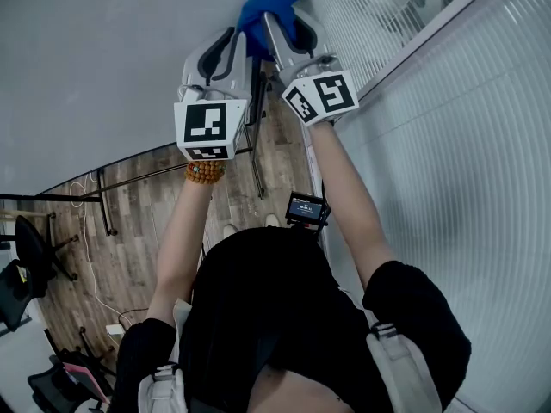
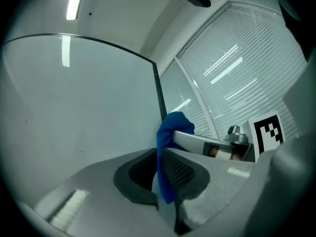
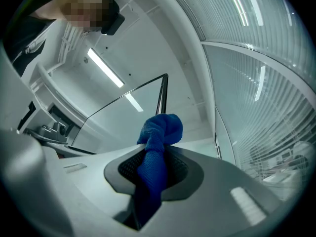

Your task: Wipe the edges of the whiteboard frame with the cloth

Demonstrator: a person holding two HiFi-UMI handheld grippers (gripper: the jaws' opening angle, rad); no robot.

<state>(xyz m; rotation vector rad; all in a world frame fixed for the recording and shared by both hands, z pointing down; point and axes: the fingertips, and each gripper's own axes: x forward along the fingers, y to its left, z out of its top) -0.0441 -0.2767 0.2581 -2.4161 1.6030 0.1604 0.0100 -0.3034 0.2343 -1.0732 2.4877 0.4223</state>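
While the person is reaching both arms up toward the whiteboard (image 1: 103,50), the left gripper (image 1: 241,37) and the right gripper (image 1: 288,26) are meeting at twelve o'clock in the head view, their tips close together. Both are grasping the blue cloth (image 1: 271,3). In the right gripper view its jaws are clenching a twisted strand of the cloth, with a bunched knob bulging out above them. In the left gripper view a flap is hanging down between that gripper's closed jaws.

The dark whiteboard frame (image 2: 159,90) is running down its right edge straight into the bunched cloth, which is covering the spot where the two meet. The right gripper's silver jaw (image 2: 197,141) is crossing in at three o'clock of the cloth in the left gripper view, blocking part of the background there.

A glass wall with horizontal blinds (image 1: 448,144) is filling the head view from one to five o'clock, just beside the board's edge. Below the grippers, the marker cubes (image 1: 207,127) are facing the camera, and a bead bracelet (image 1: 205,173) is circling the left wrist. A small camera device (image 1: 307,206) is sitting at the person's chest near the centre. At eight o'clock, wooden floor (image 1: 129,239) is showing, with the dark stand bars (image 1: 138,179) crossing it and an office chair (image 1: 34,252) at nine o'clock. A ceiling light strip (image 3: 106,68) is glowing at ten o'clock in the right gripper view.
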